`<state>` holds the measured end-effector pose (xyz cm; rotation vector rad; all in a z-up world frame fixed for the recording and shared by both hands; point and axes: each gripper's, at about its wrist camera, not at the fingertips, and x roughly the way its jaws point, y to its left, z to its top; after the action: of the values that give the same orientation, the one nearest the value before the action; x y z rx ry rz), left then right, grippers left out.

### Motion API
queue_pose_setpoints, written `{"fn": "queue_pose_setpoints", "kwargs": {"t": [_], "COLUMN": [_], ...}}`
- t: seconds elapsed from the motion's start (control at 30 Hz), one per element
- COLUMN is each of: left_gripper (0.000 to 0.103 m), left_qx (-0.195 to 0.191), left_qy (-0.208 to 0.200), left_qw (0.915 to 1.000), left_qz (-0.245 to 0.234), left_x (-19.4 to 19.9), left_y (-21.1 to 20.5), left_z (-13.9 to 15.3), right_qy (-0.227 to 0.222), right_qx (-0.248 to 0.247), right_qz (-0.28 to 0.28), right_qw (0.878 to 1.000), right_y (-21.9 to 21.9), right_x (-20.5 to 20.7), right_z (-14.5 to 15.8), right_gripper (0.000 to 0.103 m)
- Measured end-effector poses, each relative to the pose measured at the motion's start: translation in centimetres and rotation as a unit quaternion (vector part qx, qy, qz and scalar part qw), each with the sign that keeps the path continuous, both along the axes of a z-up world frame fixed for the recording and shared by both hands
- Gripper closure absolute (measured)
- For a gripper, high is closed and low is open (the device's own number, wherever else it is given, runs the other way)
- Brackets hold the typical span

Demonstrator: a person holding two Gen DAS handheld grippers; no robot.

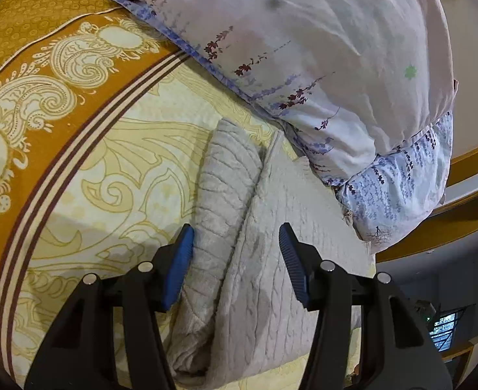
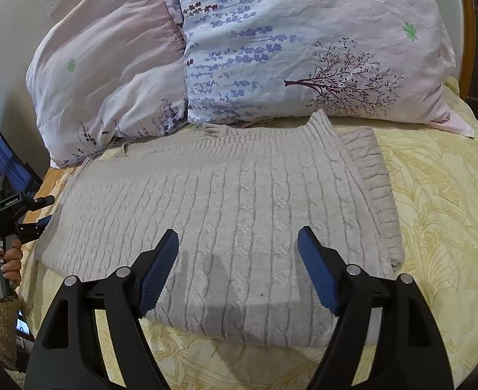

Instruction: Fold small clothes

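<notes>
A grey cable-knit sweater (image 2: 239, 201) lies flat on the yellow patterned bedspread (image 2: 440, 214), its body folded into a broad rectangle with one sleeve (image 2: 373, 178) laid along its right edge; its collar end reaches toward two floral pillows (image 2: 304, 48) propped at the head of the bed, and seems to touch the nearer one, though the fisheye makes that hard to judge. The right gripper (image 2: 238, 243) hovers over the sweater's near edge with its blue-padded jaws spread wide and nothing between them; its shadow falls on the knit just below. In the left wrist view the left gripper (image 1: 235, 237) is likewise wide apart and holds nothing; its fingers straddle the sweater (image 1: 271, 227), where the sleeve (image 1: 226, 175) forms a rounded ridge beside the flat body; an orange paisley border (image 1: 44, 104) of the bedspread runs to the left. At the left edge of the right wrist view the left gripper (image 2: 34, 224) shows again beside the sweater's far side, gripped by a hand (image 2: 10, 260) in a fleecy cuff.
</notes>
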<state>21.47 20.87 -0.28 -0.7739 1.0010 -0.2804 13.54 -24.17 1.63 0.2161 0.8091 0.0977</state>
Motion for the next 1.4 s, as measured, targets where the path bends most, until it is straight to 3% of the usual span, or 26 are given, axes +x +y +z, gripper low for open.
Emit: {"fn": "queue_pose_setpoints", "kwargs": {"t": [0.57,0.8,0.87,0.9,0.97,1.13,1.4], "left_gripper": [0.051,0.061,0.068,0.077,0.080,0.085,0.086], "left_qx": [0.014,0.016,0.015,0.012,-0.004,-0.031,-0.060], "left_qy": [0.001,0.010,0.012,0.013,0.010,-0.010,-0.066], "left_qw": [0.9999,0.9998,0.9998,0.9998,0.9999,0.9994,0.9960], "left_qz": [-0.002,0.008,0.010,0.009,0.009,0.014,-0.004], "left_x": [0.8,0.8,0.9,0.9,0.8,0.6,0.5], "left_y": [-2.7,-3.1,-3.1,-3.2,-3.2,-3.9,-8.3], "left_z": [0.1,0.1,0.1,0.1,0.3,1.9,6.7], "right_qy": [0.006,0.004,0.003,0.003,0.002,-0.005,-0.019], "right_qx": [0.013,0.018,0.019,0.020,0.022,0.030,0.039], "right_qz": [0.009,0.005,0.005,0.005,0.004,-0.001,-0.011], "right_qw": [1.000,1.000,1.000,1.000,1.000,1.000,0.999], "right_y": [0.1,-0.3,-0.4,-0.4,-0.6,-1.3,-3.4], "right_x": [-0.4,-0.6,-0.6,-0.7,-0.8,-1.2,-2.2], "right_z": [-0.9,-1.1,-1.1,-1.1,-1.1,-0.8,-0.1], "right_gripper": [0.025,0.025,0.025,0.025,0.025,0.025,0.025]}}
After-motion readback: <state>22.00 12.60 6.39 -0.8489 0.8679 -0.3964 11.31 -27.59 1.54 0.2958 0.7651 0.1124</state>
